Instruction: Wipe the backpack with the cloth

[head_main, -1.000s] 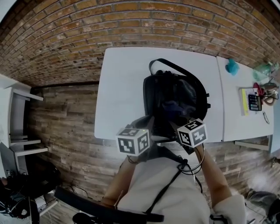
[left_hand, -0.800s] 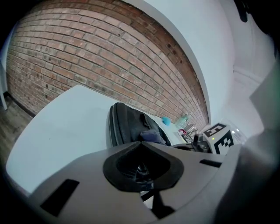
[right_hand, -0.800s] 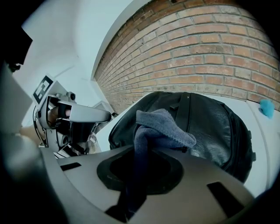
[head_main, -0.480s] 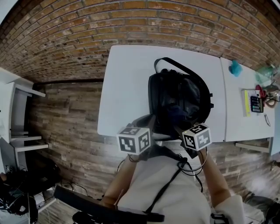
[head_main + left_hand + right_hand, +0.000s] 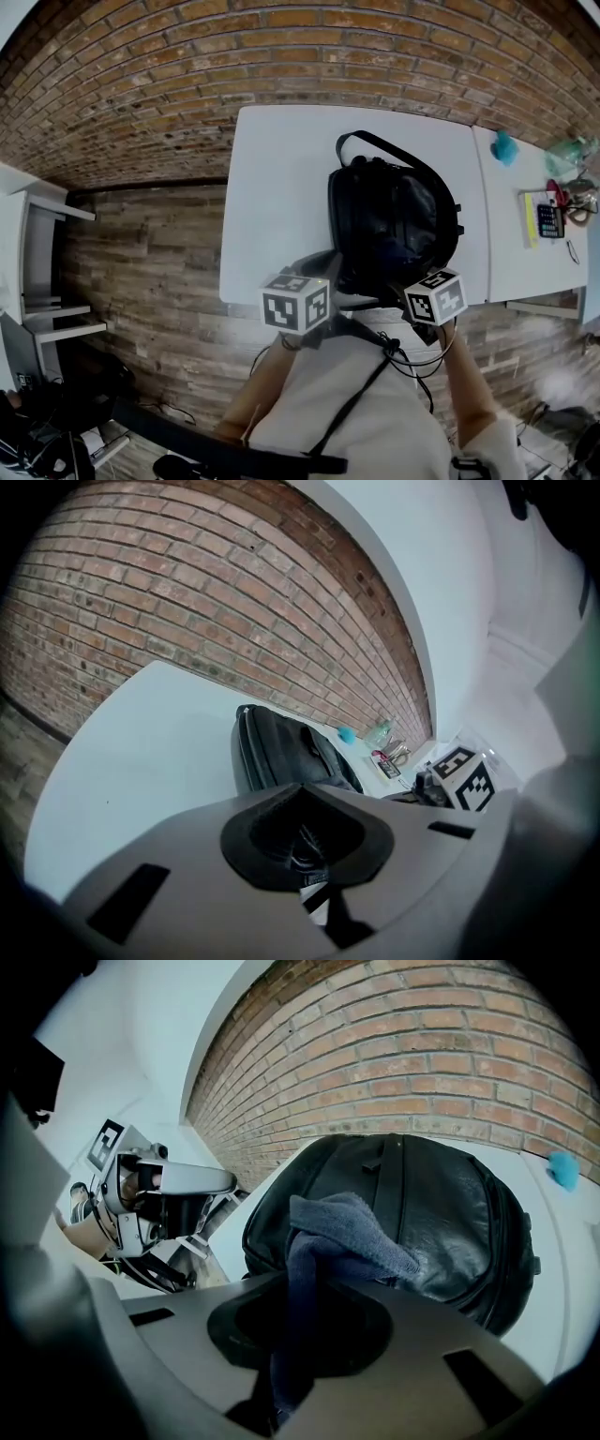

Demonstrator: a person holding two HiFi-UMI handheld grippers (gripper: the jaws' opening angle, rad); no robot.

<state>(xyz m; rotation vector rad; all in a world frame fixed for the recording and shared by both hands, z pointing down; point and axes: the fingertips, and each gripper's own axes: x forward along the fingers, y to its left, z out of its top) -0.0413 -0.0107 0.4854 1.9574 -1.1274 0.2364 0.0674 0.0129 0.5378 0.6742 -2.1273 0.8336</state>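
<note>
1. Two hand-held grippers sit at the near edge of a white table (image 5: 281, 187), in front of a brick wall (image 5: 281, 56).
2. A black backpack (image 5: 394, 220) lies flat on the table, right of centre, with its carry strap looping toward the wall.
3. The right gripper (image 5: 300, 1335) is clenched on a dark blue-grey cloth (image 5: 347, 1232). The cloth rises from between the jaws and folds forward toward the backpack's near end. Whether it touches the bag cannot be told.
4. The left gripper (image 5: 305, 855) has its jaws pressed together. No view shows anything clearly held between them. It is just beside the backpack's near left corner.
5. A second white table adjoins on the right and carries a small teal object (image 5: 503, 147) and some clutter too small to make out.
</note>
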